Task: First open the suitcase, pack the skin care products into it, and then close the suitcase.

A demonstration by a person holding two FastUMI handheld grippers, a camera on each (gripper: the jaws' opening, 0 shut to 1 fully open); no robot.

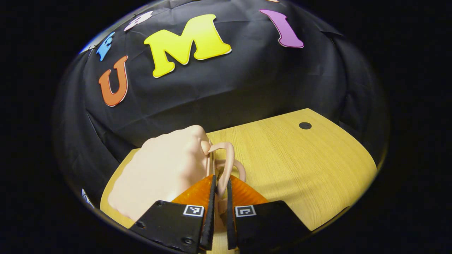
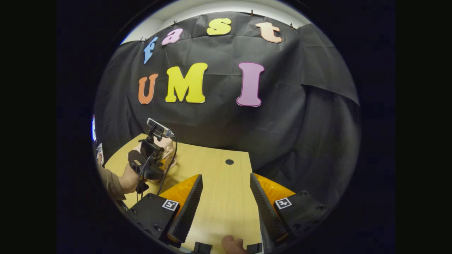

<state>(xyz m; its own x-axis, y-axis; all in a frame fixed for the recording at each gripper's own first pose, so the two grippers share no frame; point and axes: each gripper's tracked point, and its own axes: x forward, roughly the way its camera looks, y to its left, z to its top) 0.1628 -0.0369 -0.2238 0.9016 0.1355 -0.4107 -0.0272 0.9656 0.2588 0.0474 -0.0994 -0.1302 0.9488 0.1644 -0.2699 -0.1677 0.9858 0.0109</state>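
Observation:
A small pale pink suitcase [image 1: 166,169] stands on the wooden table [image 1: 300,158] in the left gripper view, its bulging side facing me. Its looped handle [image 1: 229,160] runs down between the two fingers of my left gripper [image 1: 220,188], which is shut on it. In the right gripper view my right gripper [image 2: 226,178] hangs open over the bare table [image 2: 222,201], well to the right of the suitcase [image 2: 167,144]. There the left gripper [image 2: 150,160] and the hand [image 2: 127,181] holding it stand in front of the suitcase and hide most of it.
A dark round cable hole [image 1: 305,125] sits in the tabletop near the back edge, also seen as the hole [image 2: 229,162]. Black cloth walls the booth behind and to the right. A fingertip [image 2: 231,243] shows at the bottom of the right gripper view.

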